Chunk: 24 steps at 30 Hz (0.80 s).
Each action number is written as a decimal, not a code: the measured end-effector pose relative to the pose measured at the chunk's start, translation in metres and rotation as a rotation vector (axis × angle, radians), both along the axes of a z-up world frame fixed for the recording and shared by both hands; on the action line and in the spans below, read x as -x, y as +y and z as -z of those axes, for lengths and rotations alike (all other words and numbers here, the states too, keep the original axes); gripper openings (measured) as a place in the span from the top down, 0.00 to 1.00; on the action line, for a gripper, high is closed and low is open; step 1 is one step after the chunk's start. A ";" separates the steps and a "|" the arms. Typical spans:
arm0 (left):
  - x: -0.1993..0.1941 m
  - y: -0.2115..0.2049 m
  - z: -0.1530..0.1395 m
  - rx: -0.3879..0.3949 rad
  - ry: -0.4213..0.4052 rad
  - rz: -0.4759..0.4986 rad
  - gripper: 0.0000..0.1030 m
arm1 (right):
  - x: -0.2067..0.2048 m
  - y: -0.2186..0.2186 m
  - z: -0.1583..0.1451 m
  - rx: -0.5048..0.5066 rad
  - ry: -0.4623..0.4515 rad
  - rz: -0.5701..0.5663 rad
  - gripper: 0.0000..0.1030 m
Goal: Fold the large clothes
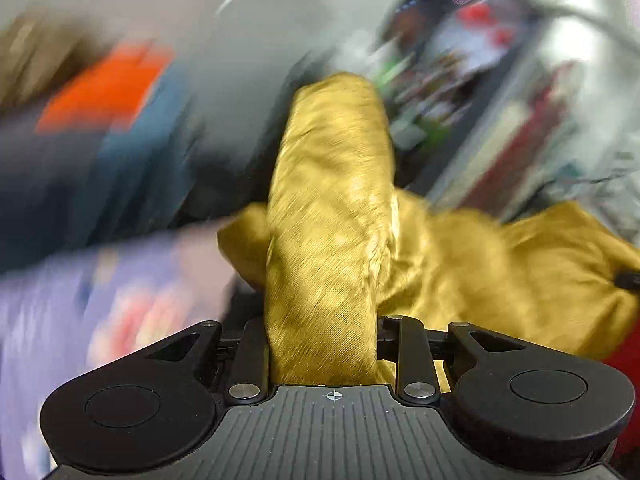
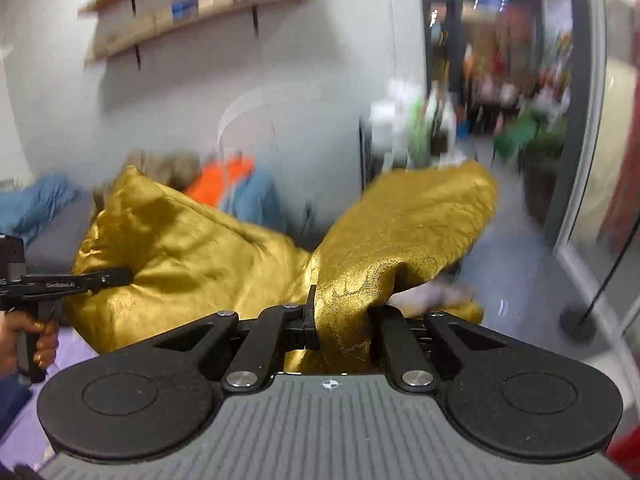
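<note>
Gold cloth (image 2: pixel 180 248), satiny and crinkled, hanging in the air between two grippers, above a lilac sheet (image 1: pixel 48 320) and in front of a heap of blue and orange clothes (image 2: pixel 240 188).

Right gripper (image 2: pixel 344 320): pinched tight on a gathered fold of the cloth, which fans out over and beyond the tips. Left gripper (image 1: pixel 322 344): partly apart, with a thick roll of the same cloth standing up between the fingers; whether the pads press on it cannot be told, since the cloth covers them. Seen too from the right wrist view, at the far left (image 2: pixel 100 278), held by a hand (image 2: pixel 38 340), its tip against the cloth's edge.

Handling, as a judgement: light, soft, no stiffness at all, so sagging wherever unsupported and billowing when swung. Shiny weave likely slippery, prone to sliding out of a shallow pinch. Thick bunches hard to hold evenly.

Best hold: two corners or one hemmed edge, single or double layer, well apart, so the cloth hangs flat before laying on the sheet for folding. Present grips look bunched rather than on clean corners; re-gripping probably needed.

Much of both views motion-blurred; finer detail of the hem unclear.
</note>
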<state>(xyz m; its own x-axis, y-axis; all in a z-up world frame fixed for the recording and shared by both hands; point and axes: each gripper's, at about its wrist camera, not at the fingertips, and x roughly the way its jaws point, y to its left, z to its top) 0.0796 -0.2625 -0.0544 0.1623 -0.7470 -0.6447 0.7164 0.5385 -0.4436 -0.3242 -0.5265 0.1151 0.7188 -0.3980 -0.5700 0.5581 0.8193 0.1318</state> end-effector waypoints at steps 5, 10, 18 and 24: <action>-0.008 0.026 0.072 -0.119 0.057 -0.025 0.29 | -0.019 -0.022 0.093 -0.092 0.130 0.082 0.89; -0.005 0.004 0.053 -0.143 -0.038 -0.018 0.24 | -0.043 -0.044 0.130 -0.120 0.166 0.124 0.75; -0.023 -0.029 0.015 -0.077 -0.087 -0.063 0.18 | -0.035 -0.047 0.118 -0.031 0.053 0.254 0.84; -0.016 -0.064 0.041 -0.198 -0.111 0.002 0.00 | -0.027 -0.062 0.149 -0.042 0.112 0.351 0.84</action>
<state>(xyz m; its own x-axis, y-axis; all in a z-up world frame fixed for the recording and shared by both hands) 0.0953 -0.3262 -0.0956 0.2394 -0.6082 -0.7568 0.7563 0.6056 -0.2475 -0.2967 -0.5881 -0.0336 0.4749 -0.5838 -0.6585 0.8171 0.5704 0.0837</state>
